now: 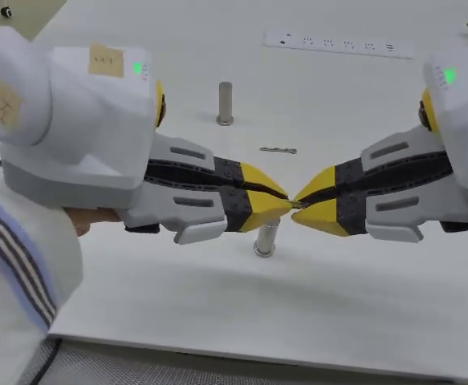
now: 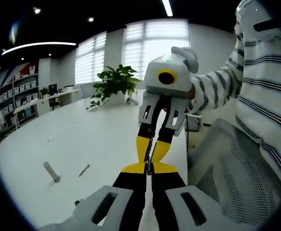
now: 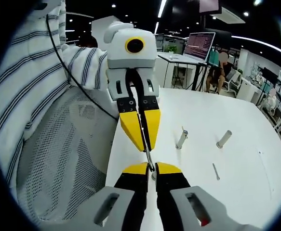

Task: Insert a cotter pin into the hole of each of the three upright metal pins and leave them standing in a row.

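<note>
Head view: left hand-held gripper (image 1: 284,200) seemingly pinches a cotter pin (image 1: 297,204).

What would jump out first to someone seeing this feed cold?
The left gripper and right gripper meet tip to tip mid-frame in the head view, with both sets of fingers apparently shut on one held cotter pin. Just below them in that view stands a near metal pin. A far metal pin stands behind, and a loose cotter pin lies on the table between the two.
</note>
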Demonstrator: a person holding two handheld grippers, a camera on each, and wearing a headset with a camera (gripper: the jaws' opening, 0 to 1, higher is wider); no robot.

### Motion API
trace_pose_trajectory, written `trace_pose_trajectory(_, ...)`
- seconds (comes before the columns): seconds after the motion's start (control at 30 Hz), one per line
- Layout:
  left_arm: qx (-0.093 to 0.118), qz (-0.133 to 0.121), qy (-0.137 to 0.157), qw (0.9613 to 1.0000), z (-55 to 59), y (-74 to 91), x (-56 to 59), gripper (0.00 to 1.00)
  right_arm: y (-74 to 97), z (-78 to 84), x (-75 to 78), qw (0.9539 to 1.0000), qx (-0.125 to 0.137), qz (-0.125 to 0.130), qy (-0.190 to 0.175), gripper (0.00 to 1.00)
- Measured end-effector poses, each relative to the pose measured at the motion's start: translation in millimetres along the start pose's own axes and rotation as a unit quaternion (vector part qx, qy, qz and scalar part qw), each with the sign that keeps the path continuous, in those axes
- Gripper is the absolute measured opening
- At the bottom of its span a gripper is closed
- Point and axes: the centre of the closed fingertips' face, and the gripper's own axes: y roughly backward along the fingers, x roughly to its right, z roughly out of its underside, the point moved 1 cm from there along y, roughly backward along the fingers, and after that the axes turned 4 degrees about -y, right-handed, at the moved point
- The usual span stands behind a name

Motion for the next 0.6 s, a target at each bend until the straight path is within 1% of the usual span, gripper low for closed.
trace_pose_trajectory(0.03, -0.001, 0.001, -0.002, 1.0000, 0.4, 0.2, 0.0, 0.00, -0.1, 0.6, -0.8, 1.0000, -0.001, -0.003, -0.002, 0.00)
trace_pose_trajectory(0.07, -0.004, 0.003, -0.010, 0.9999, -0.1, -1.2, 2.4, 0.00, -0.3, 1.2, -1.5, 1.0000, -0.002, -0.006, -0.006, 0.00)
trace_pose_trajectory(0.2, -0.010, 0.007, -0.016, 0.9998, -0.1, -2.1, 6.5, 0.00, -0.3, 2.6, -3.5, 0.9999, -0.004, -0.011, -0.008, 0.00)
trace_pose_trajectory(0.27, -0.017, 0.010, -0.019, 0.9996, 2.3, -2.0, 8.3, 0.00, -0.6, 4.2, -5.8, 0.9998, -0.008, -0.017, -0.007, 0.00)
trace_pose_trajectory(0.37, -0.032, 0.015, -0.029, 0.9989, 8.8, -4.0, 11.7, 0.00, -1.0, 7.2, -8.5, 0.9996, -0.014, -0.024, -0.003, 0.00)
trace_pose_trajectory(0.43, -0.044, 0.018, -0.039, 0.9981, 5.7, -14.8, 20.7, 0.00, -1.0, 8.6, -10.1, 0.9995, -0.016, -0.027, -0.002, 0.00)
trace_pose_trajectory(0.6, -0.052, 0.024, -0.047, 0.9973, 12.2, -11.1, 17.1, 0.00, 0.4, 10.9, -12.3, 0.9993, -0.020, -0.030, 0.006, 0.00)
